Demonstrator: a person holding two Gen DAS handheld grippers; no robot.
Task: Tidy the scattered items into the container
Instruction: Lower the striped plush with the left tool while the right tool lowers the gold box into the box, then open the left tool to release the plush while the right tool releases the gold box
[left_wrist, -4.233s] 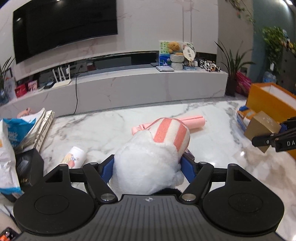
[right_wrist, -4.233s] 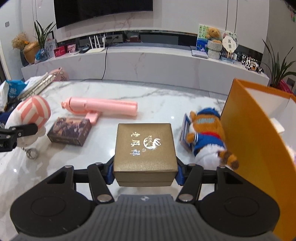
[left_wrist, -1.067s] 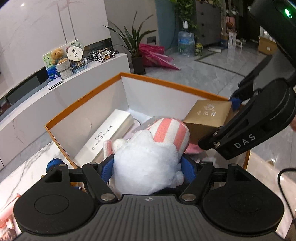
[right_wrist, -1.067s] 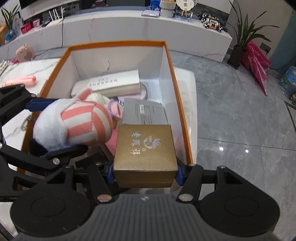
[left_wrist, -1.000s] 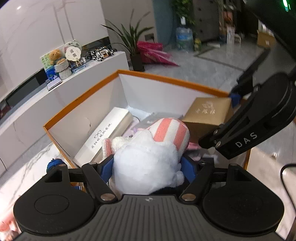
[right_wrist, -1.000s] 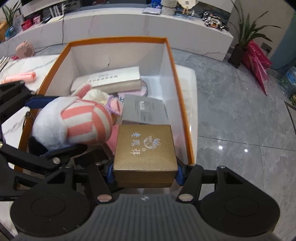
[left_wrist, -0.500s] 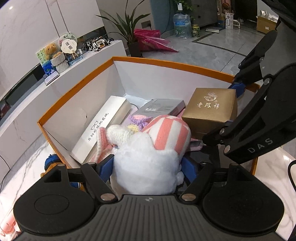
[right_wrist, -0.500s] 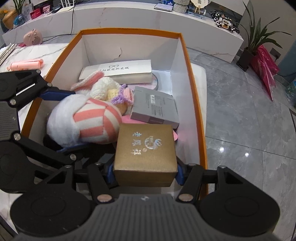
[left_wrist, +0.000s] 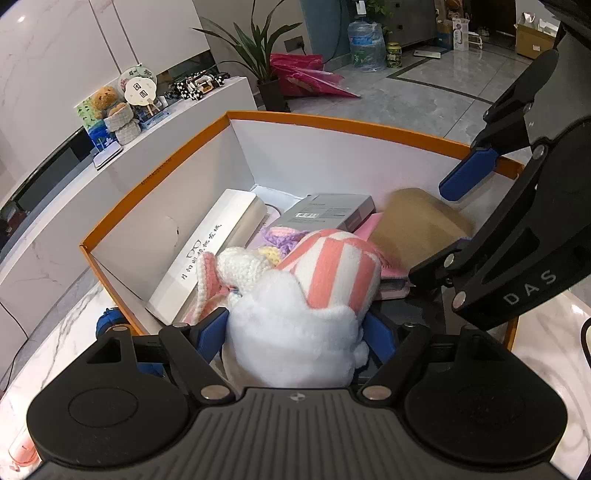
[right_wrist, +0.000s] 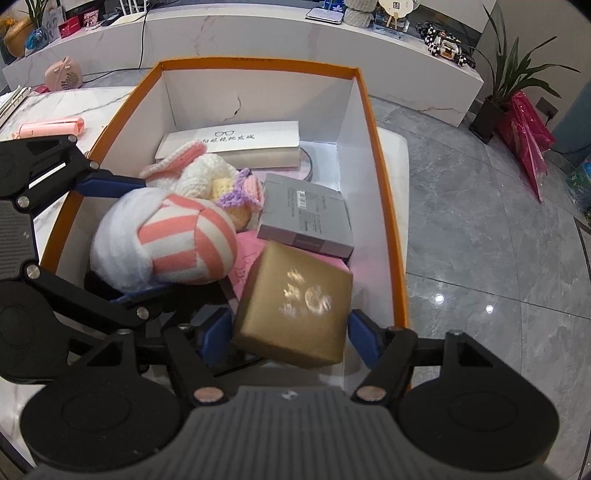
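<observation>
"DAS" marks the right gripper (left_wrist: 458, 236), jaws opening, gold box (right_wrist: 295, 306) blurred, its print unreadable; left gripper (left_wrist: 295, 332) opening around plush toy (left_wrist: 314, 295) over orange box (right_wrist: 384, 192).

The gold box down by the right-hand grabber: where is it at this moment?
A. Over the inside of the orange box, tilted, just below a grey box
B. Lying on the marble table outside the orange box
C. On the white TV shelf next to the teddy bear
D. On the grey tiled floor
A: the gold box sits tilted and blurred over the orange box interior, between the opening right gripper jaws, below the grey box.
</observation>
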